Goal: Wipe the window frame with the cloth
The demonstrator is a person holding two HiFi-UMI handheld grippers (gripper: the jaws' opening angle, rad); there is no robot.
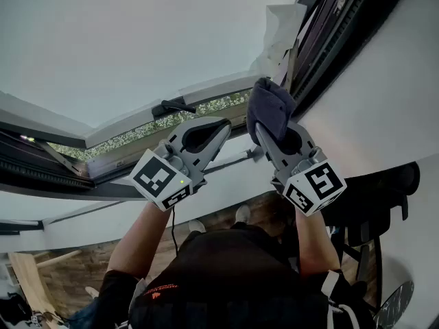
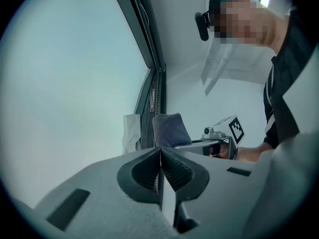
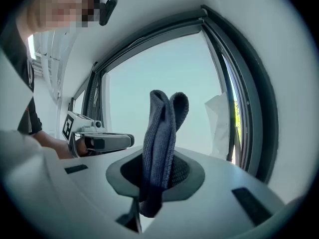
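Observation:
A folded dark grey cloth (image 1: pixel 269 108) sticks up from my right gripper (image 1: pixel 266 130), which is shut on it. The cloth's top lies close to the dark window frame (image 1: pixel 322 53) at the upper right; whether it touches is unclear. In the right gripper view the cloth (image 3: pixel 162 138) stands upright between the jaws, with the frame (image 3: pixel 251 113) to its right. My left gripper (image 1: pixel 221 127) is shut with nothing in it, just left of the right one, in front of the lower edge of the open sash (image 1: pixel 171 125). The left gripper view shows the cloth (image 2: pixel 170 129) beside the frame (image 2: pixel 154 83).
A crumpled white paper or film (image 1: pixel 281 36) hangs on the frame above the cloth. The tilted window pane (image 1: pixel 137 40) fills the upper left. A black handle (image 1: pixel 173 105) sits on the sash edge. White wall (image 1: pixel 384 94) lies right of the frame. Wooden floor (image 1: pixel 62 273) shows below.

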